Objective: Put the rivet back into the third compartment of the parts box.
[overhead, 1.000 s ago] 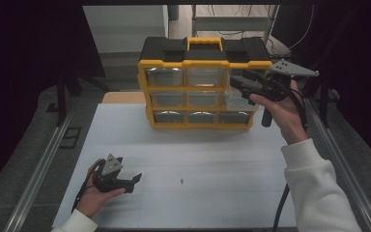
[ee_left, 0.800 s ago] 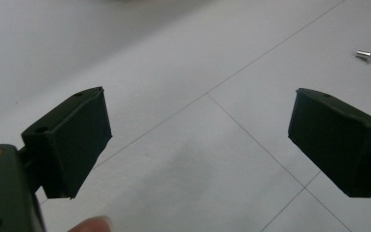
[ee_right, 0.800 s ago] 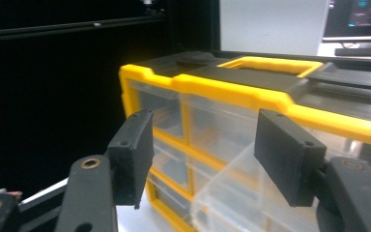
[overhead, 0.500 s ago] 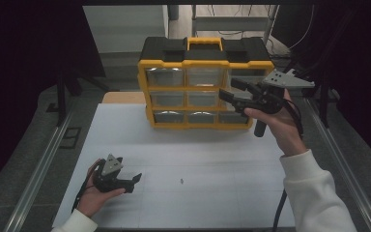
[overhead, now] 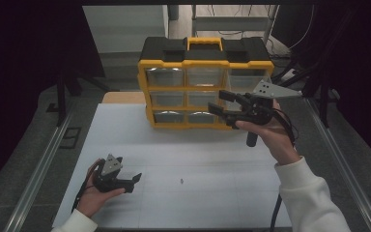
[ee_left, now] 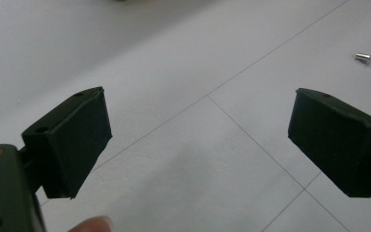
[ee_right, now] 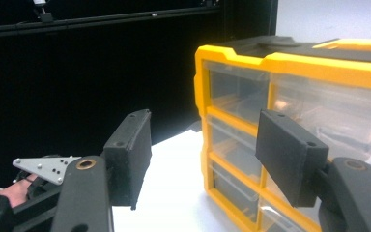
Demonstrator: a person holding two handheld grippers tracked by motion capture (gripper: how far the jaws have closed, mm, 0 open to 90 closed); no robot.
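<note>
Right gripper [overhead: 221, 107] hangs w/ jaws spread, nothing btwn them, in front of the yellow drawer organizer [overhead: 193, 79] at the table's far centre, near its right drawers. Left gripper [overhead: 134, 180] rests near-left, jaws spread & empty, small screw [overhead: 181, 181] just to its right. Risk: approaching askew, a jaw could hit the frame & shove the organizer back.
</note>
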